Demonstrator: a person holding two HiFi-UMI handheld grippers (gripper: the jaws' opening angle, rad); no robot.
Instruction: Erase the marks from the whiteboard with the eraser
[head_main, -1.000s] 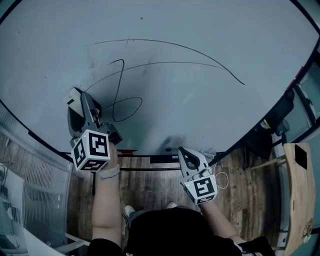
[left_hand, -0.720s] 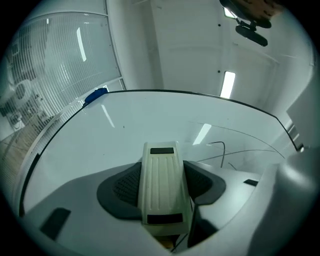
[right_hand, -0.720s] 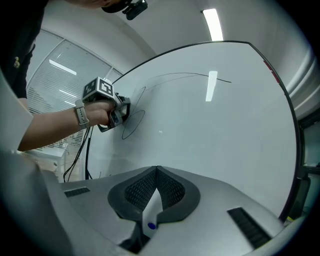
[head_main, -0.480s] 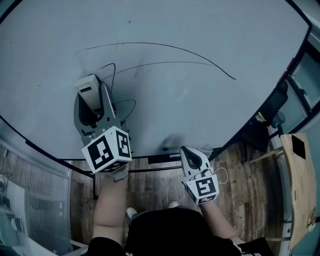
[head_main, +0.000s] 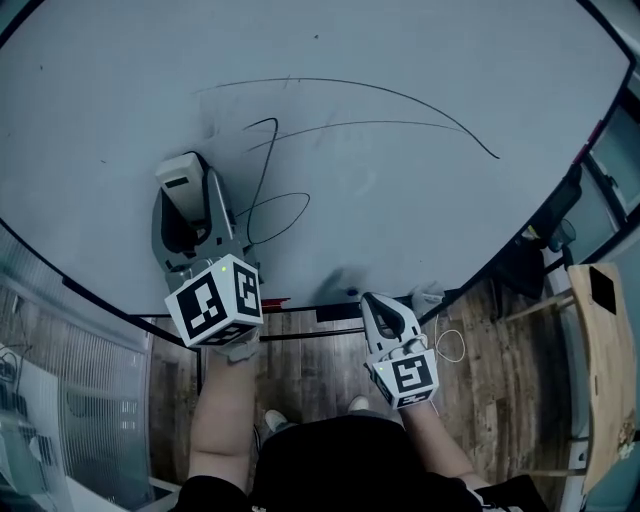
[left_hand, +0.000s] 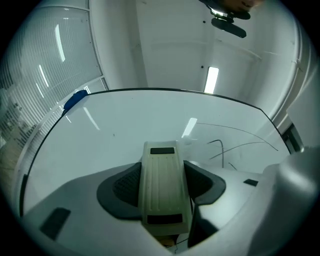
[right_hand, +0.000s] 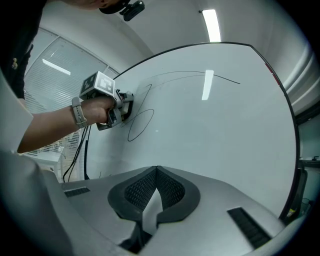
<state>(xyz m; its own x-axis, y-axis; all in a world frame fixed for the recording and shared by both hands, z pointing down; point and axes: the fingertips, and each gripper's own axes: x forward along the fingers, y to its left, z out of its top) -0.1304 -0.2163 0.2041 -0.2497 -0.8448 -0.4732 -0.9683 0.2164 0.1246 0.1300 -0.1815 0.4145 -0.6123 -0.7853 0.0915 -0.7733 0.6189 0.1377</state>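
Observation:
The whiteboard (head_main: 400, 220) carries thin black marks: two long arcs (head_main: 400, 100) and a loop (head_main: 285, 215). My left gripper (head_main: 186, 205) is shut on a cream eraser (head_main: 183, 182), flat against the board just left of the loop. In the left gripper view the eraser (left_hand: 161, 185) fills the gap between the dark pads (left_hand: 125, 187), with the marks (left_hand: 235, 147) to the right. My right gripper (head_main: 385, 318) hangs shut and empty below the board's lower edge. In the right gripper view its jaws (right_hand: 156, 172) meet, and the left gripper (right_hand: 117, 107) shows beside the loop (right_hand: 141, 122).
A ledge along the board's lower edge holds a dark marker (head_main: 340, 312) and a crumpled cloth (head_main: 425, 297). Ribbed glass panels (head_main: 60, 400) stand at the left. A wooden tabletop (head_main: 600, 380) and a dark bag (head_main: 530, 265) are at the right. The floor is wood.
My left gripper has turned more upright and shifted slightly right, towards the loop, with the eraser now plain in its jaws. The marks look unchanged. My right gripper has stayed put.

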